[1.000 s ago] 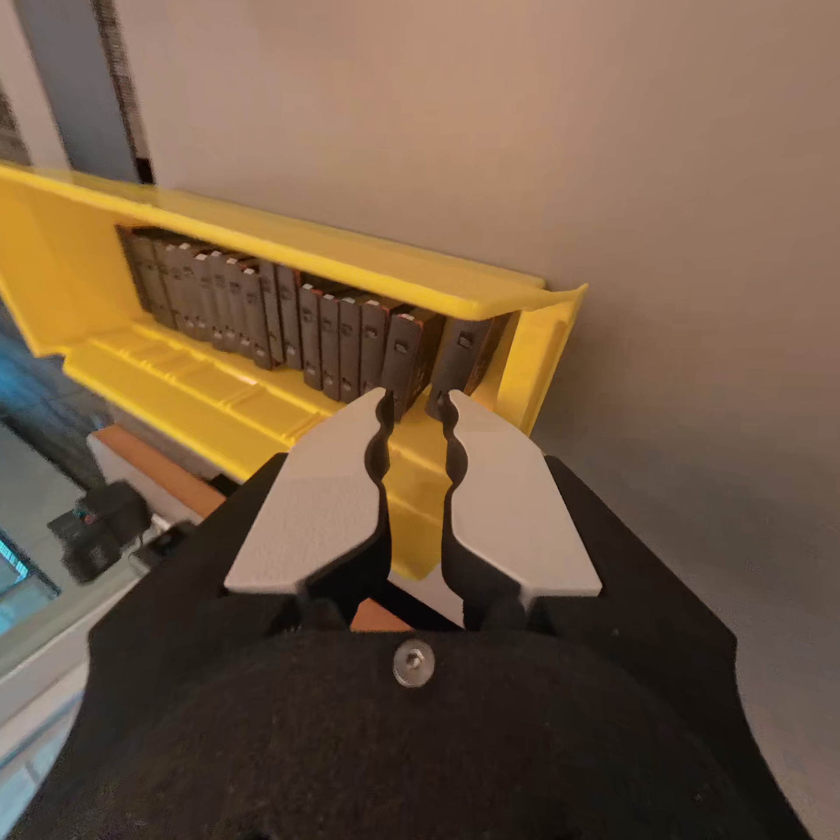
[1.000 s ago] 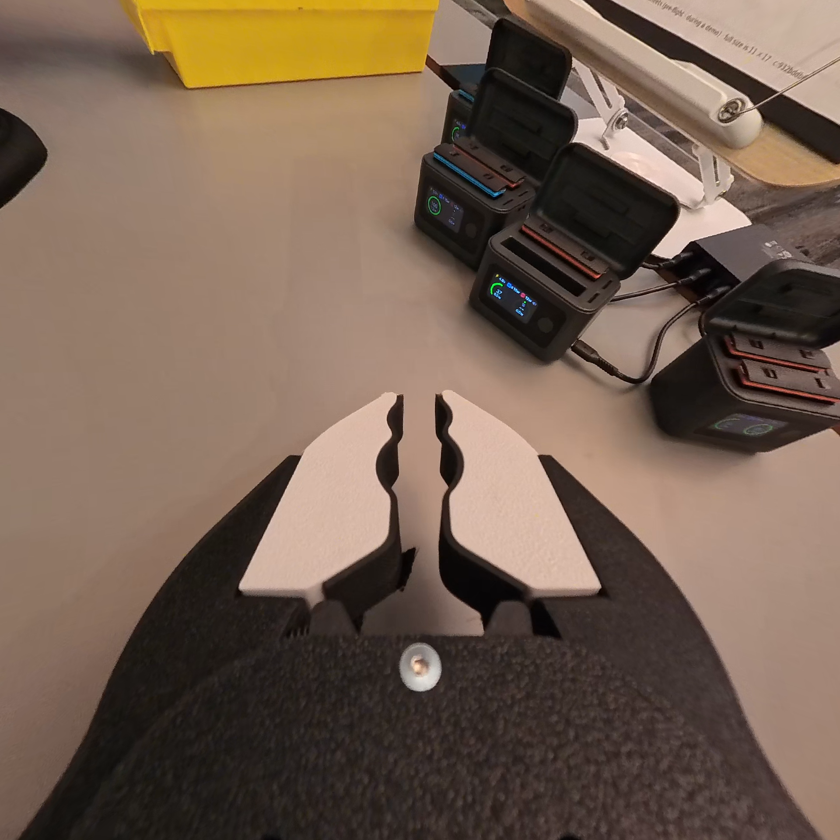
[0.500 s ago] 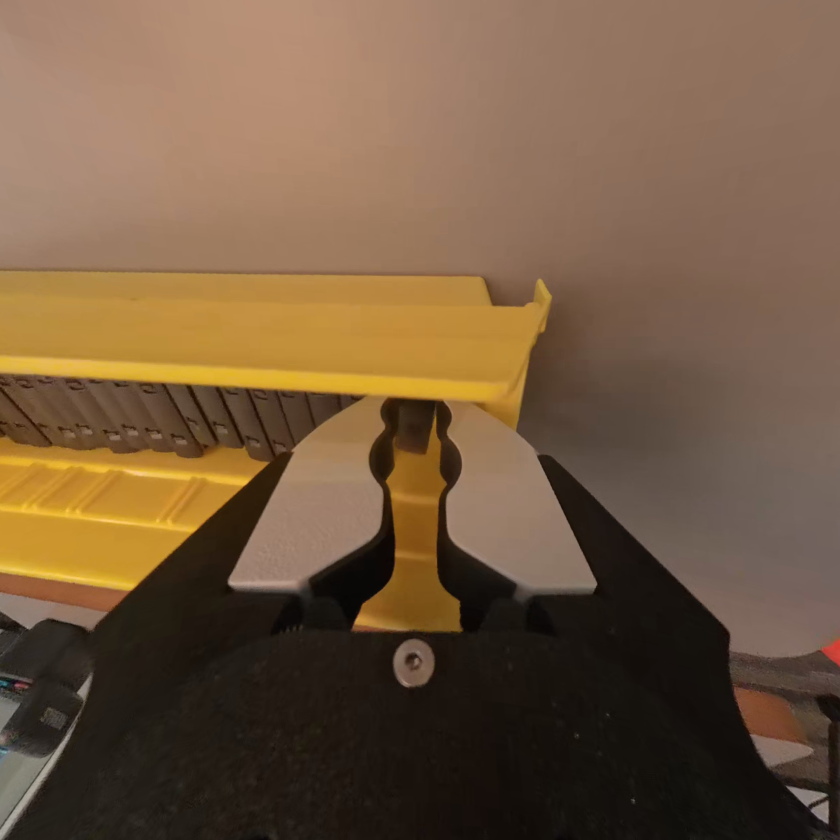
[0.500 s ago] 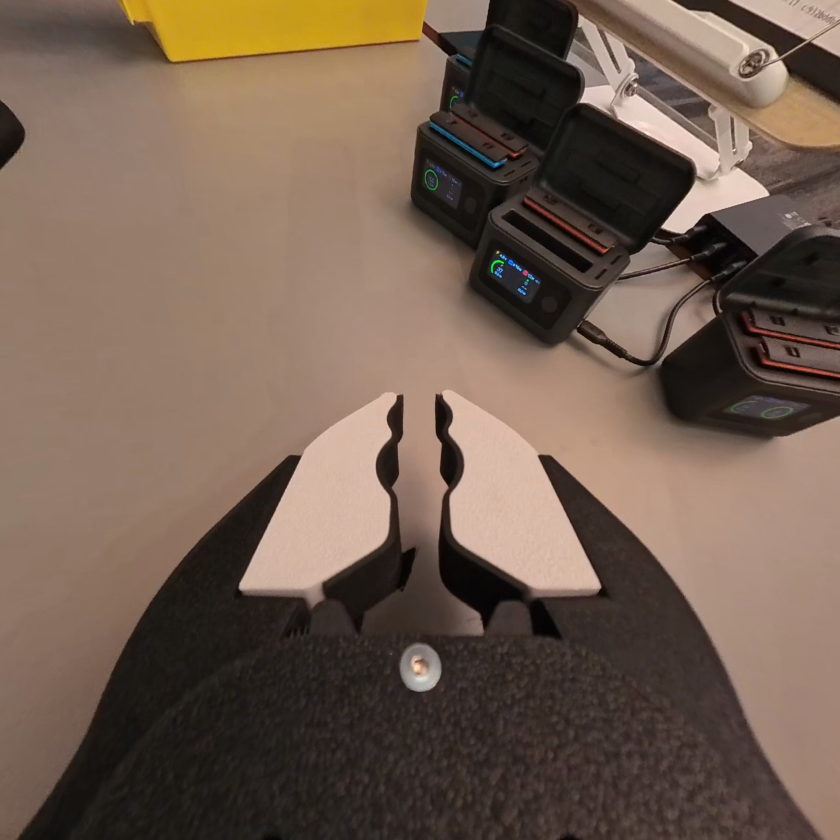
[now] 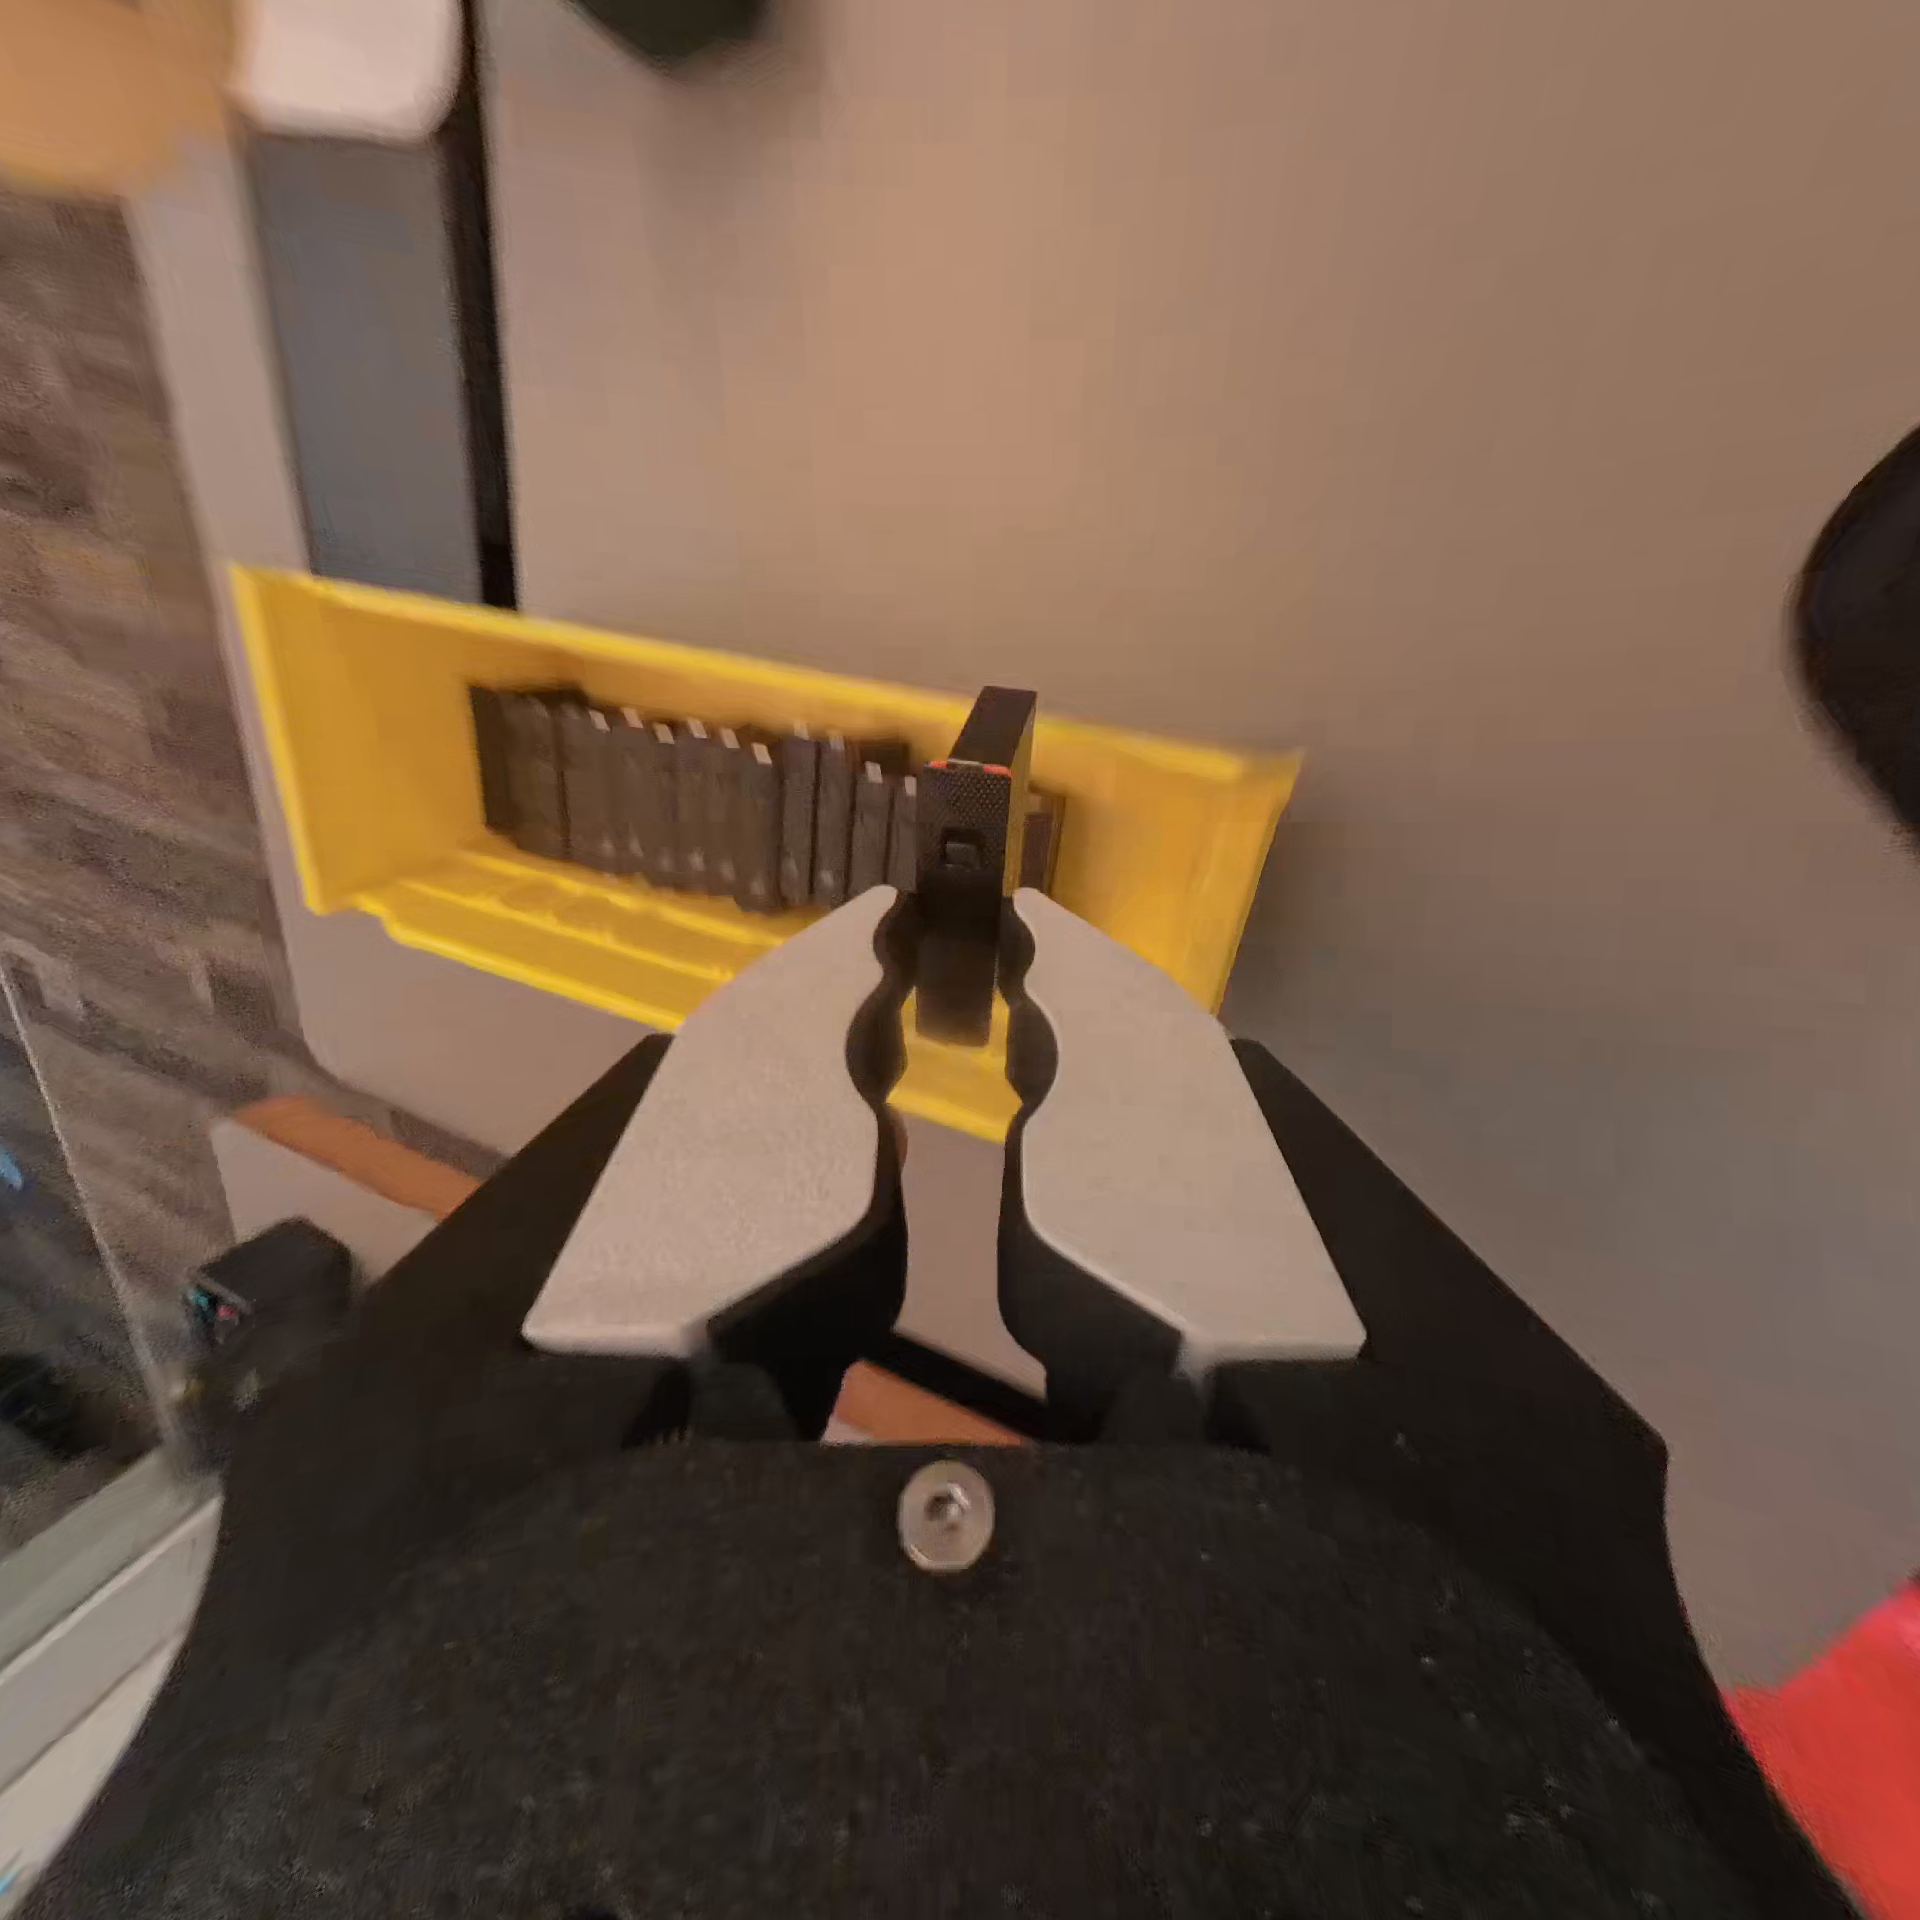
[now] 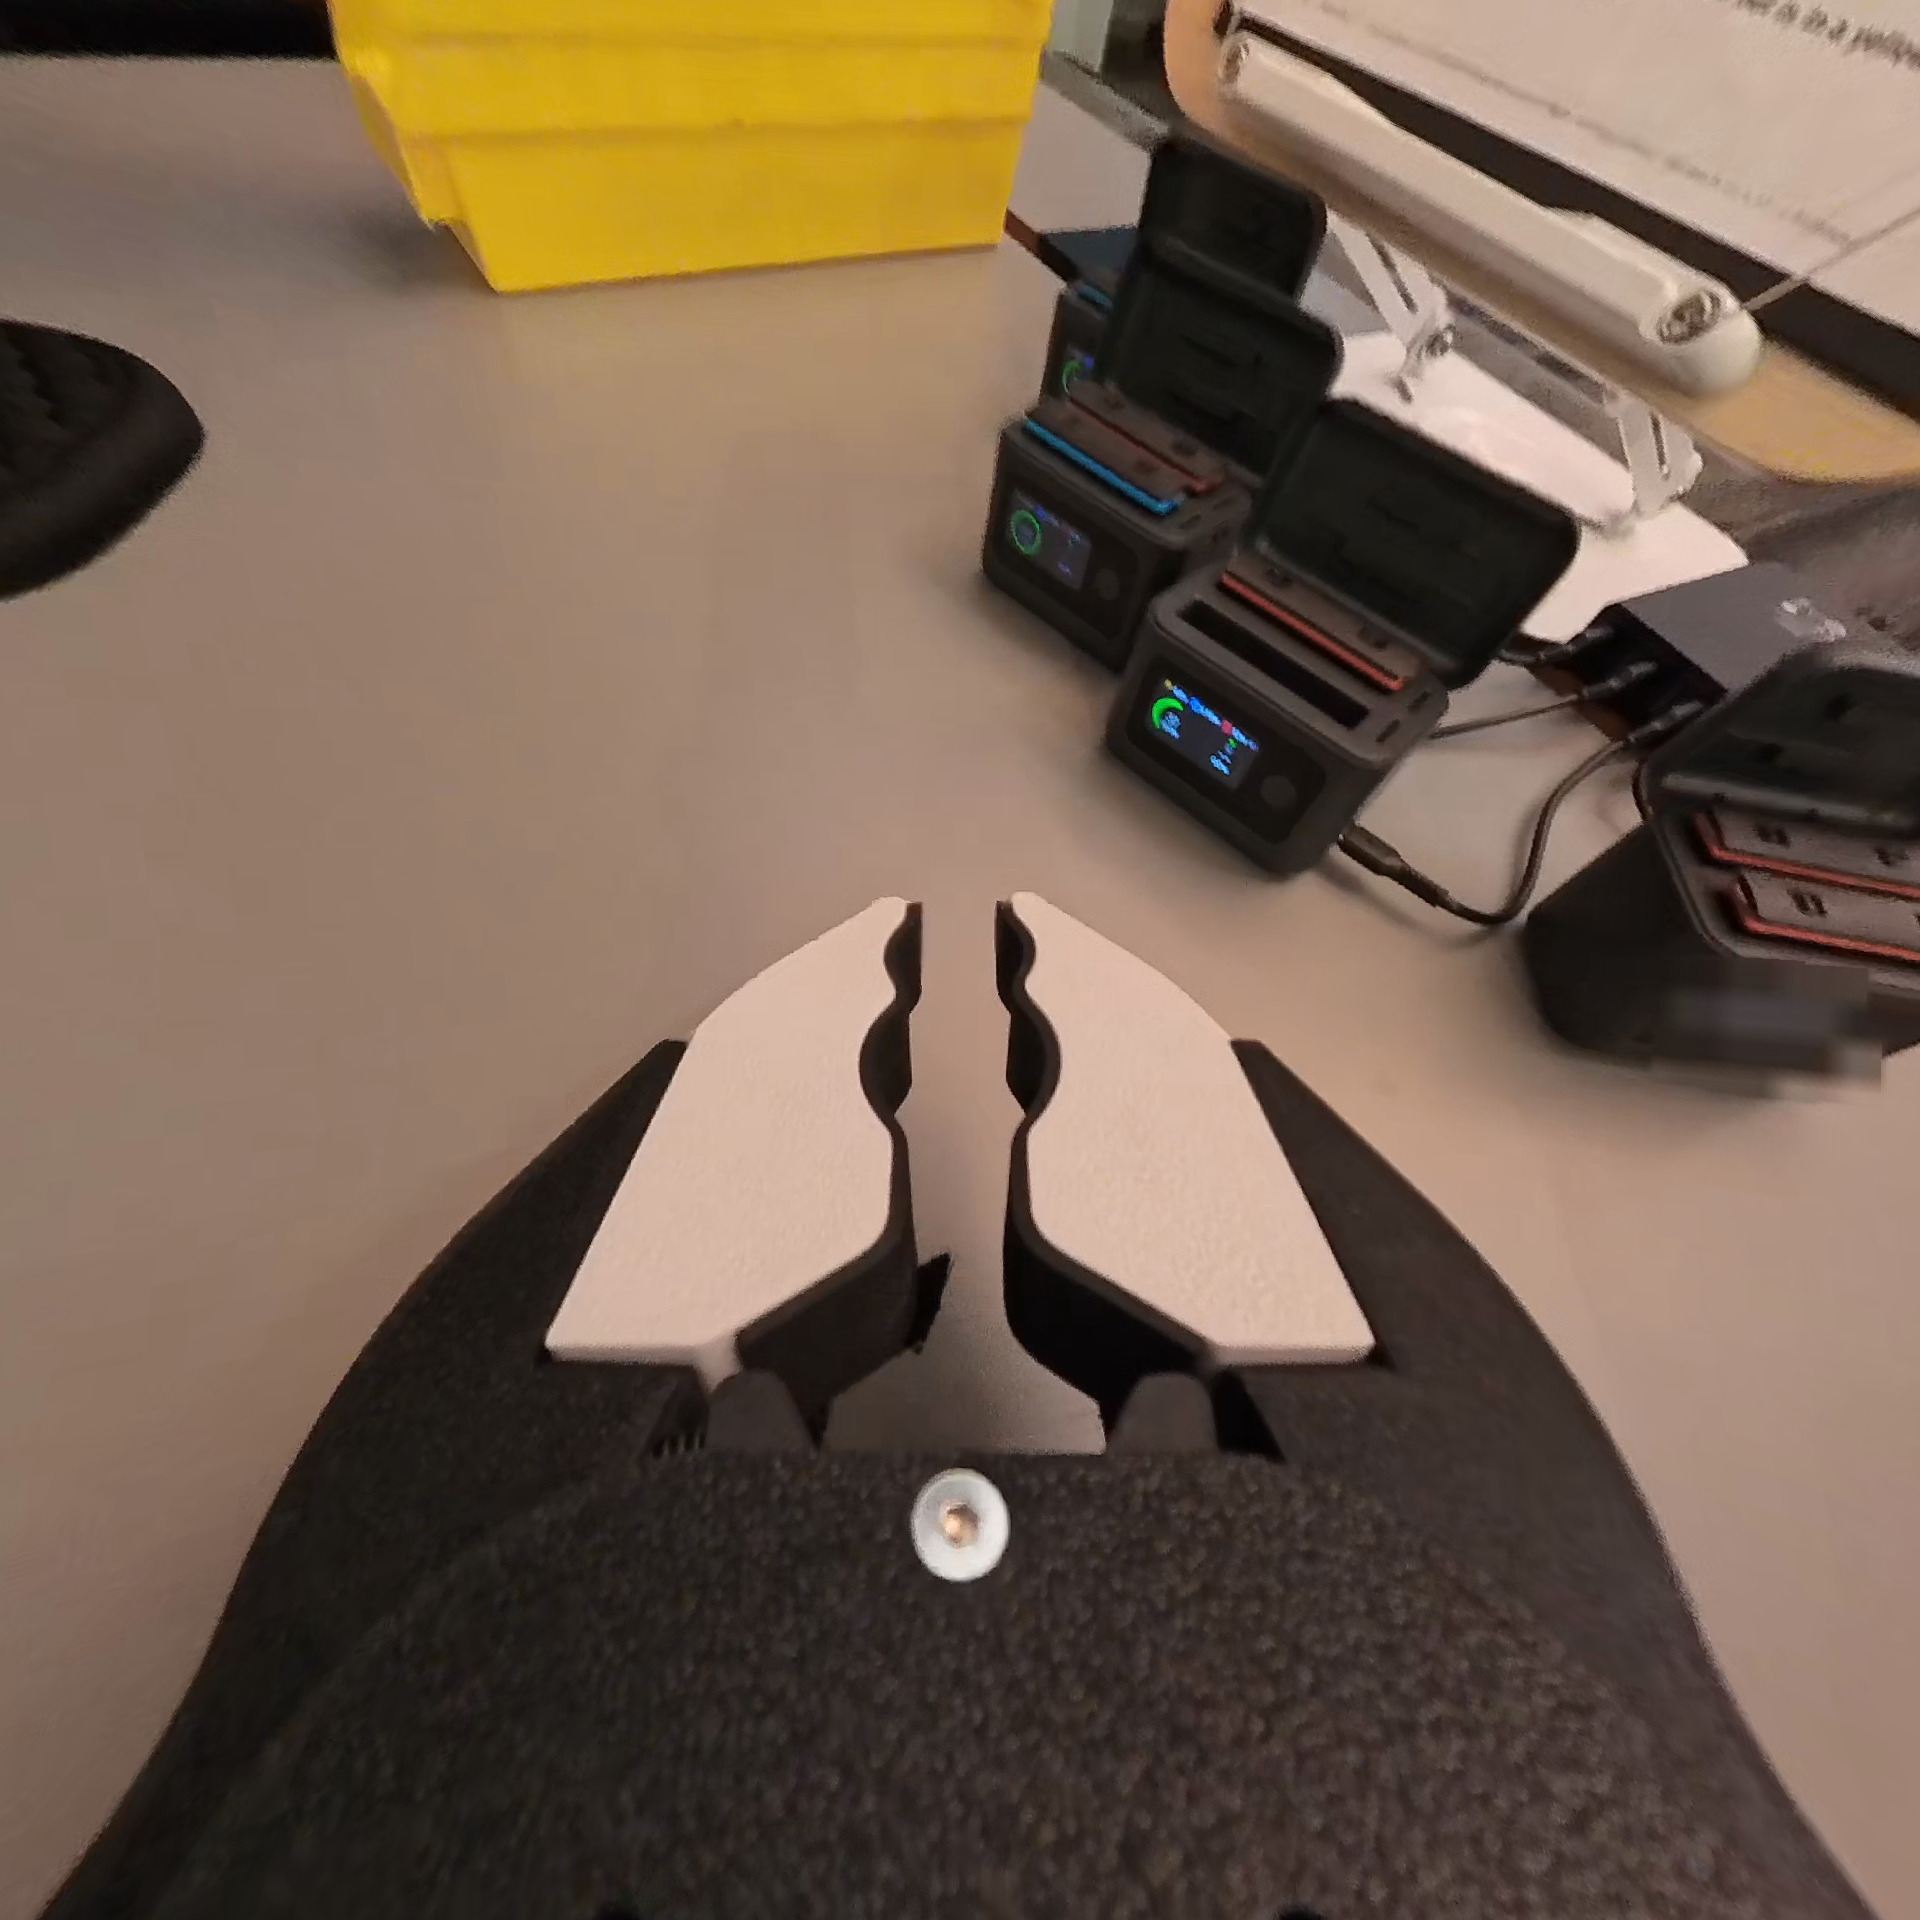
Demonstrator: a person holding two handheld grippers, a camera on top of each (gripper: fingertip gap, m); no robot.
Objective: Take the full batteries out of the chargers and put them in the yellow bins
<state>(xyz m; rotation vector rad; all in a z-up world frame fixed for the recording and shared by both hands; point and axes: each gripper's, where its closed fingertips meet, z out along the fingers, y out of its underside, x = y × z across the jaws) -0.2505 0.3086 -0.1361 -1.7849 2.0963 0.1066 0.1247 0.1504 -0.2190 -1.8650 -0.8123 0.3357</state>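
Batteries [image 5: 727,821] row the yellow bin [image 5: 343,727]; left fingers [image 5: 758,1101] clamp one battery [image 5: 961,883], right fingers [image 6: 769,1132] slightly parted, empty.

Your left gripper [image 5: 956,914] clamps a dark battery [image 5: 966,883] upright, held in front of the right end of the battery row [image 5: 707,821] in the yellow bin [image 5: 343,748].
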